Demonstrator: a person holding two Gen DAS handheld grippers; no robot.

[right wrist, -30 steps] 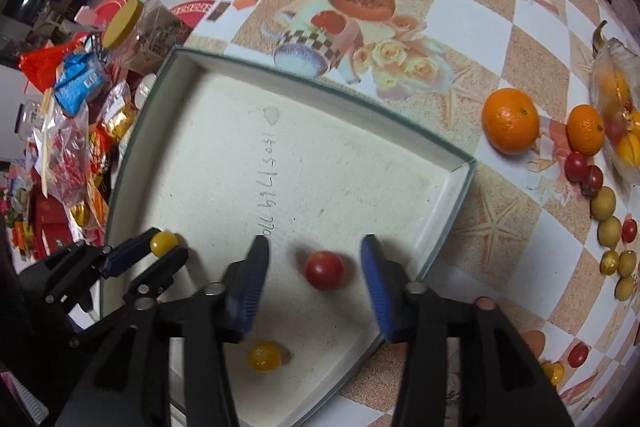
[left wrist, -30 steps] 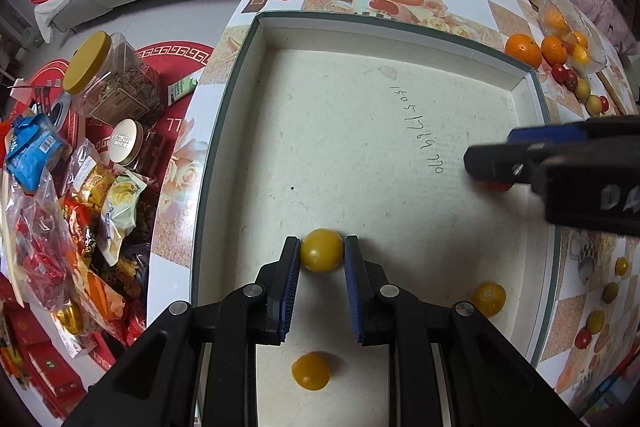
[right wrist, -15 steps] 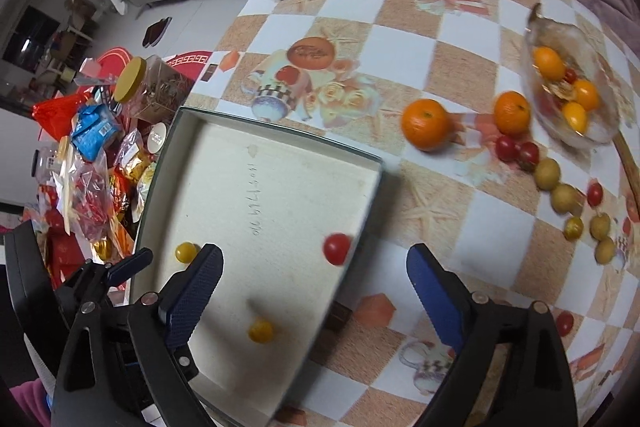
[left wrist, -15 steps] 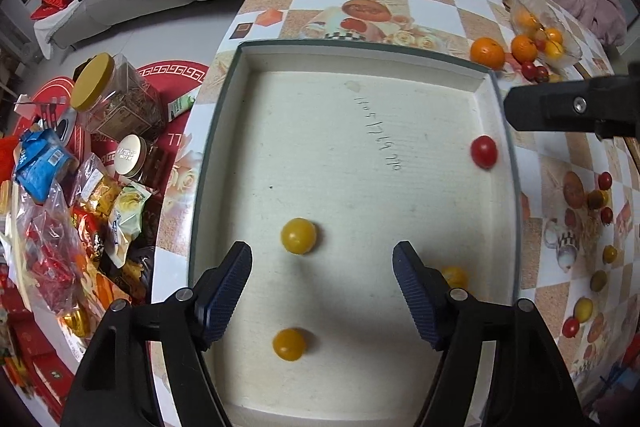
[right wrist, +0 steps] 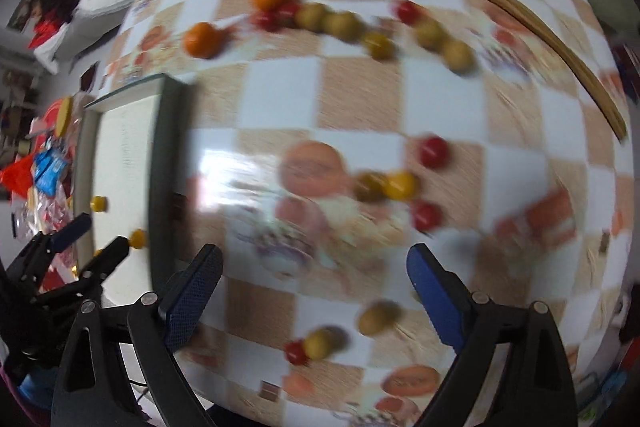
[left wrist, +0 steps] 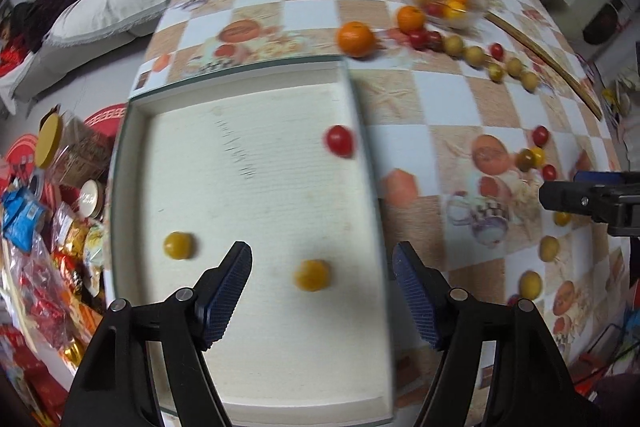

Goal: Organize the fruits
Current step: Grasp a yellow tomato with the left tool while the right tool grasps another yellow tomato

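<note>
Hanging above the tray (left wrist: pixel 120 163), the left gripper (left wrist: pixel 322 281) is seen with jaws apart and empty; two yellow fruits (left wrist: pixel 312 275) and a red tomato (left wrist: pixel 340 141) lie inside. Over the checkered table (right wrist: pixel 360 99), the right gripper (right wrist: pixel 314 281) is spread wide, nothing held.

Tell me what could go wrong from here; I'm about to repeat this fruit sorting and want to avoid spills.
1. The red tomato lies right against the tray wall; loose and round, it may roll when the tray is nudged.
2. Many small fruits crowd the table near the open right gripper; closing on one, such as the yellow tomato, could knock its neighbour away.
3. The open left gripper straddles the tray wall and could bump it.
</note>
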